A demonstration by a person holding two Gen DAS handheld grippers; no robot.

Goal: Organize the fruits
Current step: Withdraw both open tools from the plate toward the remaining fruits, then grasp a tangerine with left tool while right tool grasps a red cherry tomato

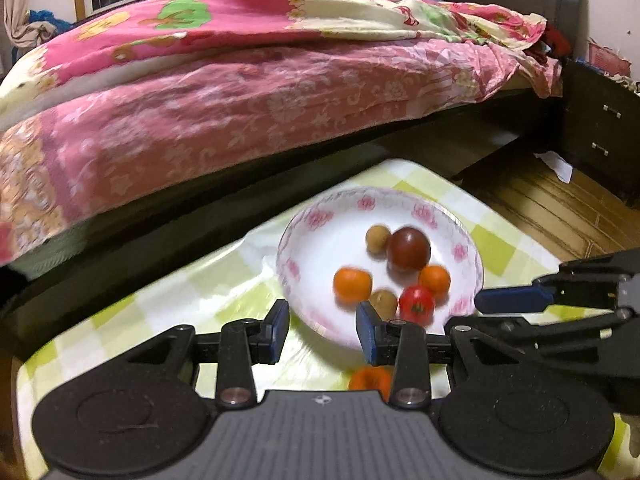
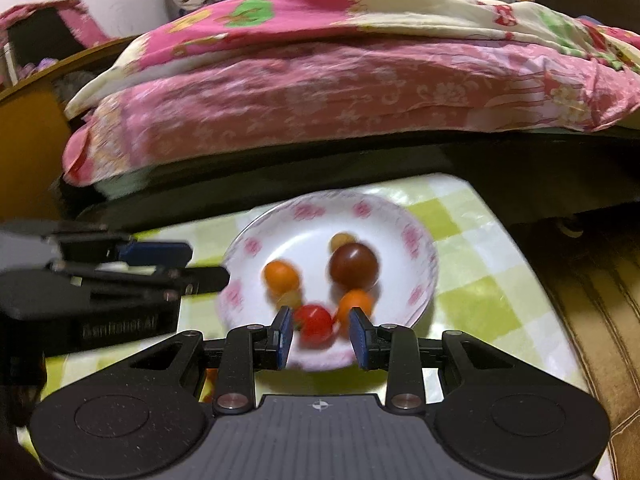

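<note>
A white bowl with pink flowers stands on the green checked table. In it lie a dark red tomato, a red tomato, two oranges and two small tan fruits. My left gripper is open and empty at the bowl's near left rim. My right gripper is open over the near rim, the red tomato between its fingers, untouched. Another orange fruit lies on the table under the left gripper.
A bed with a pink quilt runs close behind the table. A dark nightstand and wooden floor are to the right. The table's right edge drops to the floor.
</note>
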